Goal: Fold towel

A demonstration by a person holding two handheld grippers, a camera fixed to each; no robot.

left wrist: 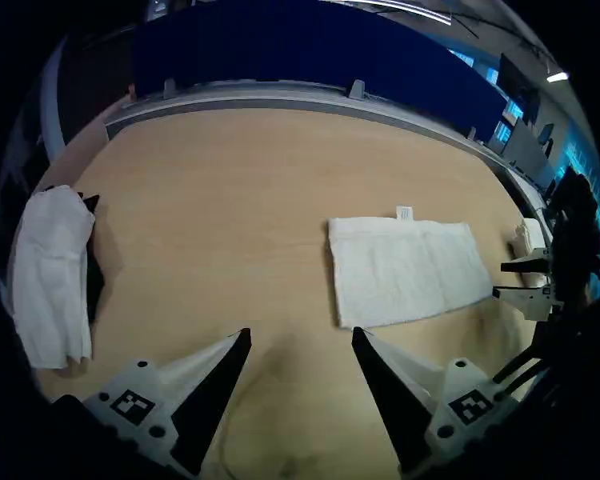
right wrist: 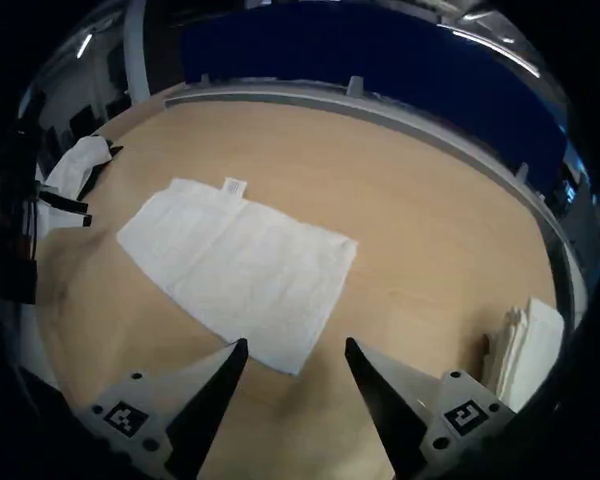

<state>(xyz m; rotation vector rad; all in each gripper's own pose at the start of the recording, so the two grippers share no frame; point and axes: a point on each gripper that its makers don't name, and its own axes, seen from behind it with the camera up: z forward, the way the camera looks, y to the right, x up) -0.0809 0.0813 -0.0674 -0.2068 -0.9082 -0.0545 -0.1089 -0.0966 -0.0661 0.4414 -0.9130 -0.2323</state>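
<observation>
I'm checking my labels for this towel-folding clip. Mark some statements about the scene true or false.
1. The towel lies flat on the table. True.
2. The left hand-held gripper is shut on the towel. False: it is open, holding nothing.
3. A small tag sticks out from the towel's far edge. True.
4. The partition behind the table is red. False: it is dark blue.
5. The right hand-held gripper is open and empty. True.

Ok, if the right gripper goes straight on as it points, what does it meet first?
Probably the white towel, flat on the table: its near edge lies just ahead of the right gripper. Height is unclear.
</observation>
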